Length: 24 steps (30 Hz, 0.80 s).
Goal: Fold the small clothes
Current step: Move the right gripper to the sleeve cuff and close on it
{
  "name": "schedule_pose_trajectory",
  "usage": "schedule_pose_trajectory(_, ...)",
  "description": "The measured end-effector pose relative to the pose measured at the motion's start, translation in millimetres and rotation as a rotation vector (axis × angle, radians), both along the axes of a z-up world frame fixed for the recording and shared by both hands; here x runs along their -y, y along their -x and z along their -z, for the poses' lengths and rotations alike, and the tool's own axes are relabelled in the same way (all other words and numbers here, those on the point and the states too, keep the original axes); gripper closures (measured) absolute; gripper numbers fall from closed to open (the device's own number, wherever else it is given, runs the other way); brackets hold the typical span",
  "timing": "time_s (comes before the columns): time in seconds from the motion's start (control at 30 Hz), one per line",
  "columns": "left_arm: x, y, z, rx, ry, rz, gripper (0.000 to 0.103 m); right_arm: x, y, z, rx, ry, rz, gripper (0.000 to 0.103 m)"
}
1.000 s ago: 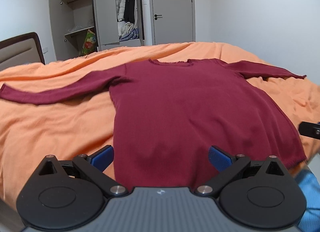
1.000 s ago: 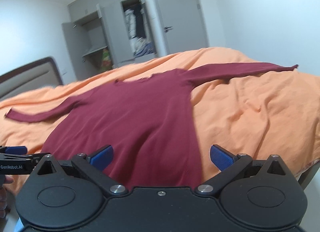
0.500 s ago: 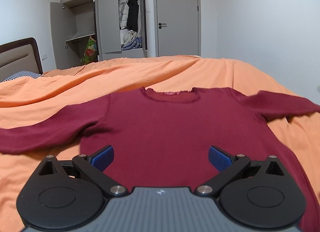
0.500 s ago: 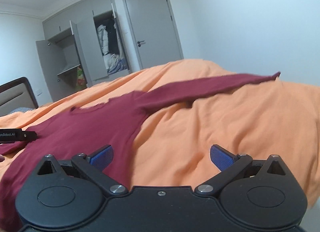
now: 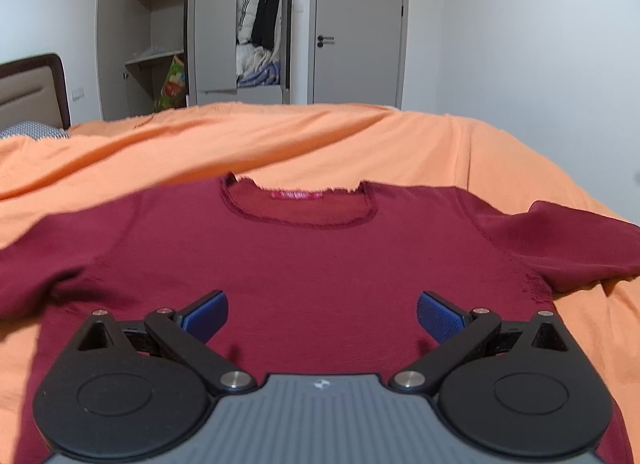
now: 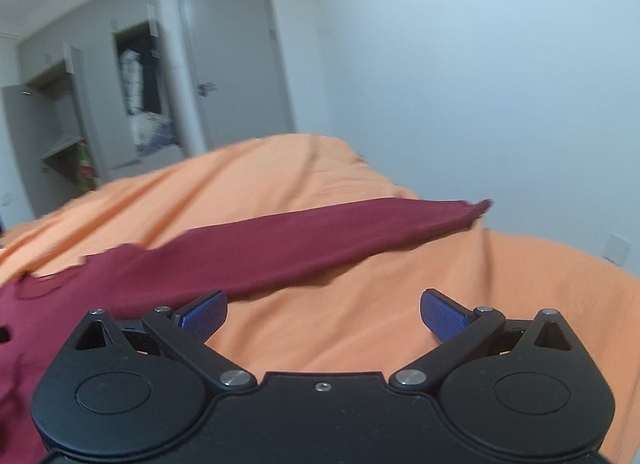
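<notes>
A dark red long-sleeved top [image 5: 304, 264] lies flat, front up, on an orange bedspread [image 5: 280, 143]. Its neckline with a pink label [image 5: 296, 195] faces away from me. My left gripper [image 5: 322, 314] hovers open over the chest, nothing between its blue pads. In the right wrist view the top's right sleeve [image 6: 320, 240] stretches out to the right, cuff near the bed's edge. My right gripper [image 6: 323, 314] is open above bare bedspread [image 6: 400, 304] just in front of that sleeve, holding nothing. The top's hem is hidden behind the grippers.
Beyond the bed stands a grey wardrobe [image 5: 224, 35] with open doors and clothes inside, next to a shut grey door [image 5: 358, 27]. A padded headboard [image 5: 28, 91] and a patterned pillow [image 5: 32, 129] are at the far left. White wall to the right.
Both grippers have moved forward up the top, from the hem toward the collar. The right one has swung right, off the body and toward the outstretched sleeve. Both stay open.
</notes>
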<state>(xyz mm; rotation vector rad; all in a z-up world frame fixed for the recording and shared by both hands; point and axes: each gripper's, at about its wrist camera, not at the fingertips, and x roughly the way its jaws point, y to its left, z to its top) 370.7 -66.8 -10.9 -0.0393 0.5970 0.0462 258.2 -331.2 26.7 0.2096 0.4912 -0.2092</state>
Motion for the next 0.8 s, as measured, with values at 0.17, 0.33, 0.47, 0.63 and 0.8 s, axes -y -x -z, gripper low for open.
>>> schedule_pose_trajectory(0.17, 2.3, -10.8, 20.1, -0.032, 0.012, 0.004, 0.000, 45.1, -32.7, 0.4, -0.001, -0.091, 0.057, 0.000)
schedule_pose_trajectory(0.33, 3.6, -8.2, 30.1, -0.016, 0.003, 0.006, 0.000, 81.5, -63.8, 3.2, 0.003, -0.116, 0.151, 0.001)
schedule_pose_trajectory(0.47, 3.0, -7.0, 36.5, -0.005, 0.013, 0.008, 0.000, 107.2, -87.5, 13.8, -0.035, -0.152, 0.243, 0.007)
schedule_pose_trajectory(0.63, 2.1, -9.1, 38.4, -0.007, 0.015, 0.009, 0.000, 125.6, -110.9, 26.0, -0.058, -0.157, 0.333, 0.018)
schedule_pose_trajectory(0.8, 1.6, -9.6, 32.7, -0.018, 0.018, 0.013, 0.000, 129.0, -121.5, 29.0, -0.070, -0.127, 0.375, 0.051)
